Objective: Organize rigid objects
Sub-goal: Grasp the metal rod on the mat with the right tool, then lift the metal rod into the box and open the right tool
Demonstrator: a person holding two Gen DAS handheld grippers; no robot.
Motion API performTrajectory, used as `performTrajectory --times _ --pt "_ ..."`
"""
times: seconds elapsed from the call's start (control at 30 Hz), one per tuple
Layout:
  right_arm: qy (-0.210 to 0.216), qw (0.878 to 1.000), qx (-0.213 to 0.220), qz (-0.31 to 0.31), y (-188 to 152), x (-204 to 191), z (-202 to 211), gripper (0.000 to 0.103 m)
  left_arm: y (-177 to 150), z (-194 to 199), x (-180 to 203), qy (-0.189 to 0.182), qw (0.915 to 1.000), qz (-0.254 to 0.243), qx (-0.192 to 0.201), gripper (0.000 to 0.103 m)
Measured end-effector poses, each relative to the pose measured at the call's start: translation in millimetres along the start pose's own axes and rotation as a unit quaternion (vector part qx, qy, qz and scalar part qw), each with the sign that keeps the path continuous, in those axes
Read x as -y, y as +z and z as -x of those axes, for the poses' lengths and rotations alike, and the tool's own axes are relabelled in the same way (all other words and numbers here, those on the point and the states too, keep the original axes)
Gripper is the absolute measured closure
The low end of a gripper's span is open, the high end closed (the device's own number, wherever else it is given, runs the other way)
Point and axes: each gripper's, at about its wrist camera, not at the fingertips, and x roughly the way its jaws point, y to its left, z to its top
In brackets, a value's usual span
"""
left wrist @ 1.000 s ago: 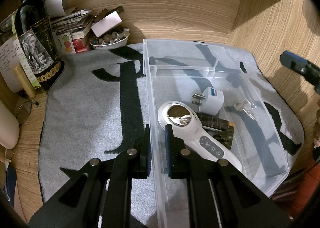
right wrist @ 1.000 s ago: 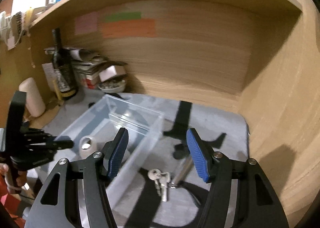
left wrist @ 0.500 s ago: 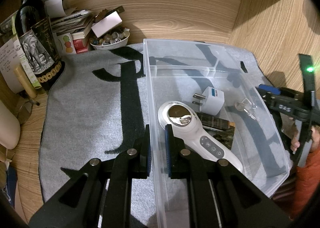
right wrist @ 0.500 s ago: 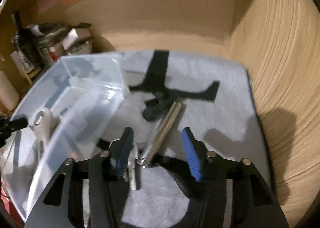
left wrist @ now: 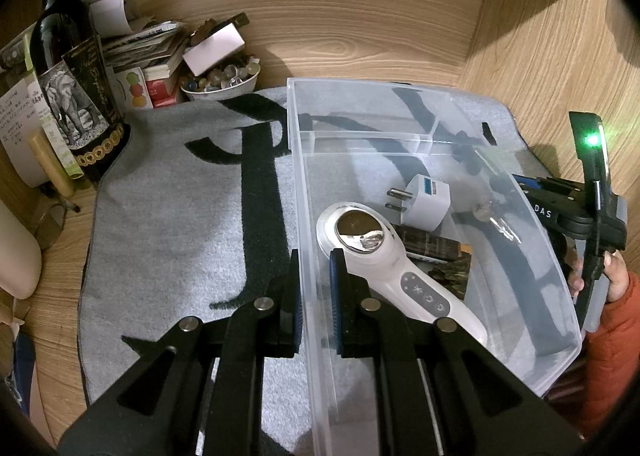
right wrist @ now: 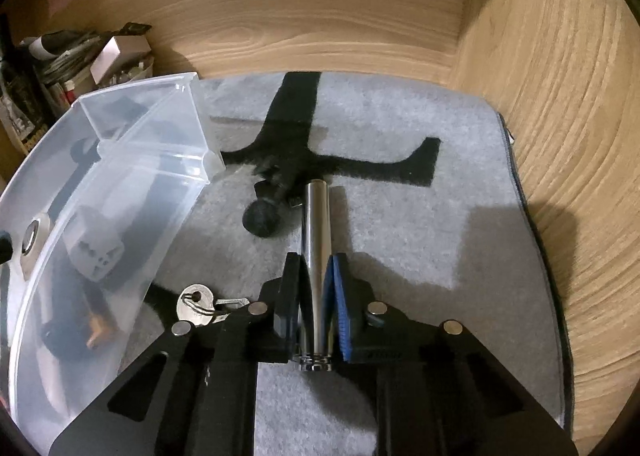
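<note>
**Right gripper clamps a steel cylinder on the mat; left gripper holds the bin wall**

The right gripper [right wrist: 314,288] has its blue-padded fingers [right wrist: 339,296] pressed against both sides of a polished metal cylinder [right wrist: 316,240] that lies on the grey felt mat with black markings [right wrist: 440,224], just right of the clear plastic storage bin [right wrist: 120,160]. The cylinder's ridged end sits between the jaws and its far end points away towards the wooden back wall [right wrist: 320,16]. A bunch of silver keys [right wrist: 196,306] lies on the mat touching the gripper's left finger, close to the bin's outer wall.

The left gripper [left wrist: 314,288] is narrowed onto the bin's near side wall, one finger inside and one outside. Inside the bin lie a white handheld device with a round metal head [left wrist: 384,264], a white plug adapter [left wrist: 424,200] and a dark rectangular box [left wrist: 436,252].
</note>
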Motion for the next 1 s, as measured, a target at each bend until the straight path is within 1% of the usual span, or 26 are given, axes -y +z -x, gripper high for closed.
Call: performTrajectory --times 0.2,0.47,0.53,0.77,1.0 --pt "0.005 1.000 0.026 -0.006 -2.9 0.3 20.8 0.089 -0.1 -0.1 0.3 0.001 1.0000 0.000 0.000 0.093" --pt "0.024 0.995 0.096 0.013 6.5 -15.8 75.2 0.089 -0.1 0.2 0.3 0.001 1.0000 0.000 0.001 0.093" --pt "0.029 0.992 0.118 0.021 10.0 -22.2 92.0 0.089 0.0 0.3 0.2 0.001 1.0000 0.000 0.001 0.093" --pt "0.061 0.982 0.172 0.051 22.0 -45.2 129.8 0.089 -0.2 0.2 0.5 0.001 1.0000 -0.001 0.001 0.093" --pt "0.099 0.969 0.213 0.082 29.5 -72.5 157.6 0.089 -0.2 0.2 0.6 0.001 1.0000 -0.001 0.001 0.093"
